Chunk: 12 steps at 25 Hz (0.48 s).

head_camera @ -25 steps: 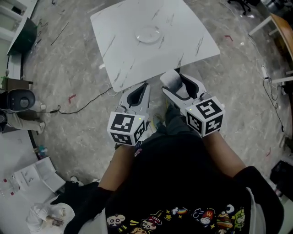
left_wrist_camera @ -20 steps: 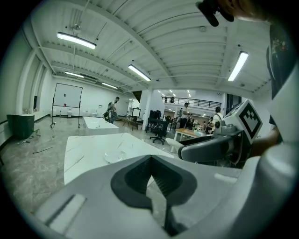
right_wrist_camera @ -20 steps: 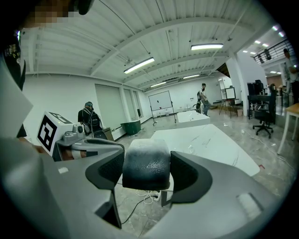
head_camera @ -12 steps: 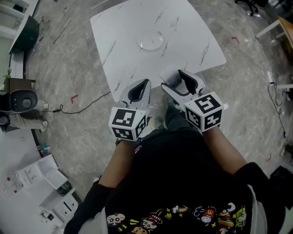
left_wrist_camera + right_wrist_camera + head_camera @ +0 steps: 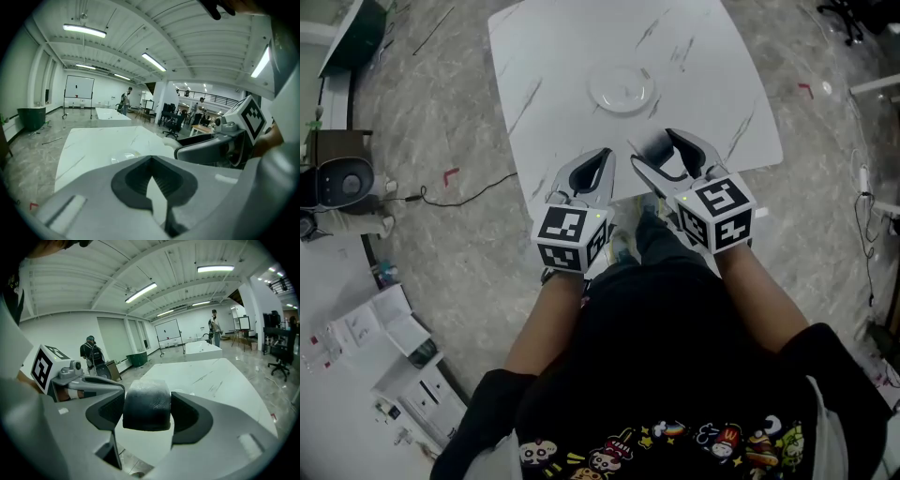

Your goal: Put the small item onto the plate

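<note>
The grey marbled floor [image 5: 441, 244] lies open round the whole tabletop, with only a thin dark cable [image 5: 478, 199] trailing across it off the tabletop's near left corner, and clutter far off at the left margin.

The white, dark-veined tabletop [image 5: 553, 94] is roughly square with rounded corners and is turned a little, so its near edge slants down to the left. Its surface is bare apart from one plate, leaving free room on every side out to the edges.

The person stands at that near edge, both forearms reaching forward and close together.

The left tongs [image 5: 601, 155] point at the tabletop with their tips just over the near edge. In the left gripper view these tongs [image 5: 151, 158] are drawn together at the tips with nothing between them.

The right tongs [image 5: 666, 150], just beside the left ones, reach slightly further in over the tabletop. In the right gripper view these tongs [image 5: 146, 414] are clamped on the small item.

The plate [image 5: 622, 89], clear and round, sits near the middle of the tabletop, well inside all four edges. A strip of bare surface separates it from both pairs of tongs.

The small item [image 5: 651, 147], a rounded lump that is pale on top and dark grey below, is up off the tabletop in the right tongs, short of the plate and filling the gap between the jaws [image 5: 146, 401].
</note>
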Tool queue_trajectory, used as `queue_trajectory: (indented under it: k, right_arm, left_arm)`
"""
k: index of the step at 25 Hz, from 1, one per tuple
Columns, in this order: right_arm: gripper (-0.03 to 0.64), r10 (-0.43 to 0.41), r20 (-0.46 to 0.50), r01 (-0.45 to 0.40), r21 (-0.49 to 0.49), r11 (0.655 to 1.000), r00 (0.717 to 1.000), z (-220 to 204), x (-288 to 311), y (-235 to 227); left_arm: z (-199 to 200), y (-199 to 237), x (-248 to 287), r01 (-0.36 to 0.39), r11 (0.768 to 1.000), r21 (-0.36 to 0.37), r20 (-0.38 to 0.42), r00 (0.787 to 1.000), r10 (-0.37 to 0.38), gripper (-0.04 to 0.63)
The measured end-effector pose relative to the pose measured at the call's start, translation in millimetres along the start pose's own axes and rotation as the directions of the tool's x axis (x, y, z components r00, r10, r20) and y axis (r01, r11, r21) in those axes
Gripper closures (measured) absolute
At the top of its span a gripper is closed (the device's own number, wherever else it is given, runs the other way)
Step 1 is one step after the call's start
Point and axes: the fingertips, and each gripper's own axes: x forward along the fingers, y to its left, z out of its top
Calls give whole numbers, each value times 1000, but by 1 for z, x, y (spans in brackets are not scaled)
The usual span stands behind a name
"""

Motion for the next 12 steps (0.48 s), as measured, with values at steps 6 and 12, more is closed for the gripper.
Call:
queue_trajectory:
  k: [6,12]
  right_arm:
    - [282,9,-40,-10,-20,1000,999,2,49,-41]
    - [282,14,-98,-18,-41,999,995,-10,97,-77]
  left_arm:
    - [-11,33,42,-50,996,-71,-44,998,47,595]
    - [-27,55,74,-87,990,-112,-84,993,78,595]
